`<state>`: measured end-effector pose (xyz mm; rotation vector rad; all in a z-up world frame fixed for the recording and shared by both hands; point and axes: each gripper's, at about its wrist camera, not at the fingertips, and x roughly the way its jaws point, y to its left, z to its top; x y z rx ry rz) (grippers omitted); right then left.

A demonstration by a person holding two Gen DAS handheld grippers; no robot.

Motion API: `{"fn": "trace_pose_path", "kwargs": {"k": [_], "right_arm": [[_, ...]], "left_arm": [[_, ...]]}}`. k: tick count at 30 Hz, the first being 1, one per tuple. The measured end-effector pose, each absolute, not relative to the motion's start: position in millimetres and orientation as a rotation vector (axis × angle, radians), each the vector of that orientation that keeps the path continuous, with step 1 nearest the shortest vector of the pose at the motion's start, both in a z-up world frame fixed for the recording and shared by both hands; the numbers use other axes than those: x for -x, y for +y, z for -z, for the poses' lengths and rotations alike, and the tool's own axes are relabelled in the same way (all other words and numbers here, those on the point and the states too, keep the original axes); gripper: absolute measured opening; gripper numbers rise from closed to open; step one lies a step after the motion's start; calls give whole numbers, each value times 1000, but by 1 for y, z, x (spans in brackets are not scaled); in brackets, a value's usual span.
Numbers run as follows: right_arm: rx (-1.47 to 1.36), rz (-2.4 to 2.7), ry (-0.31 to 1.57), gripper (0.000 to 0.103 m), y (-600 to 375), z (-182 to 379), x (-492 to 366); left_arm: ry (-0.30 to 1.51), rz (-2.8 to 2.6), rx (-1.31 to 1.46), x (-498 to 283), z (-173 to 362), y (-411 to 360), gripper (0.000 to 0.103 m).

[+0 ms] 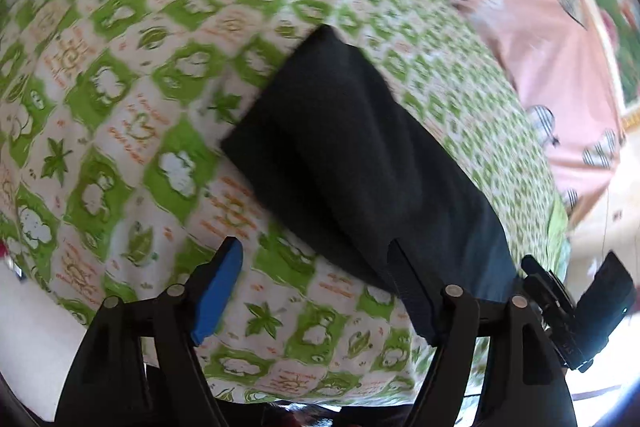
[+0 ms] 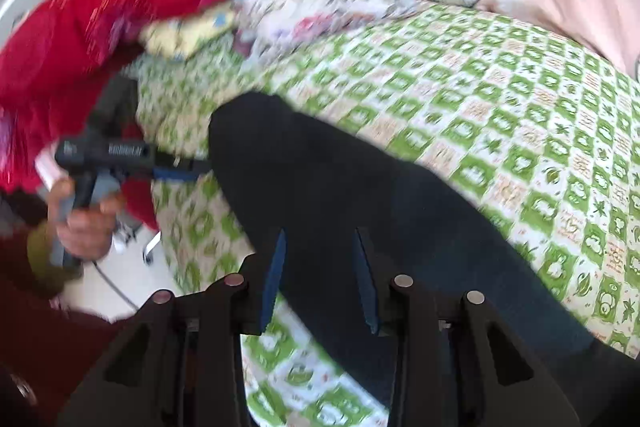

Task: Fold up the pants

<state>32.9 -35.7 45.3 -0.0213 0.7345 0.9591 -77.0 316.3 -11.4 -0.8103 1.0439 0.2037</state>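
Black pants [image 1: 360, 163] lie folded on the bed [image 1: 120, 87]. Left gripper [image 1: 316, 291] jaws wide, empty; right gripper [image 2: 320, 279] jaws part-open, empty. At six o'clock, fingers could snag and undo the fold.

Two close, blurred wrist views angled down, apparently sharing the pants [image 1: 360, 155] on the bedspread [image 1: 120, 99].

Black pants [image 1: 360, 163] — folded into a long, flat band — lie diagonally across the green-checked bedsheet [image 1: 132, 99].

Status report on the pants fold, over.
Left gripper open, nothing between its fingers. Right gripper open above the black pants. Pants lie folded on the green bedsheet. Nothing blocking.
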Motion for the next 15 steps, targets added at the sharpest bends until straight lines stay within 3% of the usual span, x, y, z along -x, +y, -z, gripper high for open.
{"fn": "trace_pose_path", "kwargs": {"k": [9,15], "right_arm": [[-160,-854,876,36,-36,-43,-137],[-11,-895,1028,36,7,-10,-165]], "left_arm": [[1109,-308,863,51,24,349,76],[1103,-315,863,46,33,348,76]]}}
